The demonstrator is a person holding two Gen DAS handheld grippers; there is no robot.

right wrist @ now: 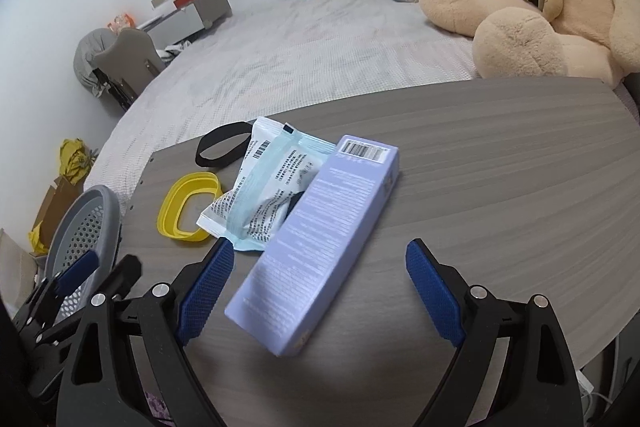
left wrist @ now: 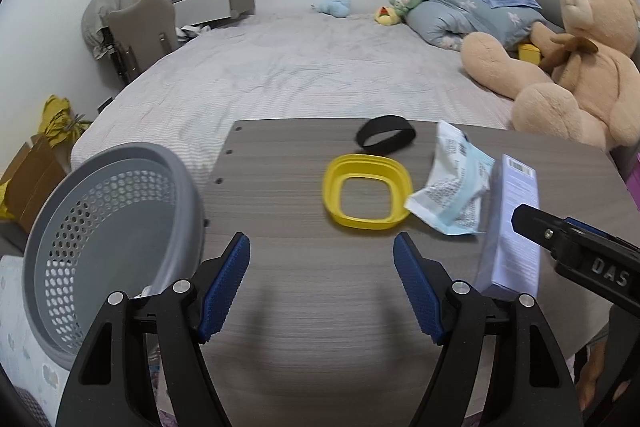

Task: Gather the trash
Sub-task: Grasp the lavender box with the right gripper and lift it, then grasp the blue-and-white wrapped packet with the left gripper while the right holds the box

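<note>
On the grey wood-grain table (right wrist: 480, 155), the wide-open, empty right gripper (right wrist: 320, 291) straddled a long lilac cardboard box (right wrist: 320, 239), best squeezed across its narrow width, while the left gripper (left wrist: 322, 287) also gaped empty.

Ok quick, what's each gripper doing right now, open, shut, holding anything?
Left gripper: open, nothing between its pads, over bare table.
Right gripper: open, not holding; the purple box lies between its fingers, untouched.

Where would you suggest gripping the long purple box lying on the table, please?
Grip the purple box across its narrow width near the close end, coming down from above. It lies flat with its long sides free there, while the far part rests against the white packet. The right hand-held gripper already straddles it, open.
</note>
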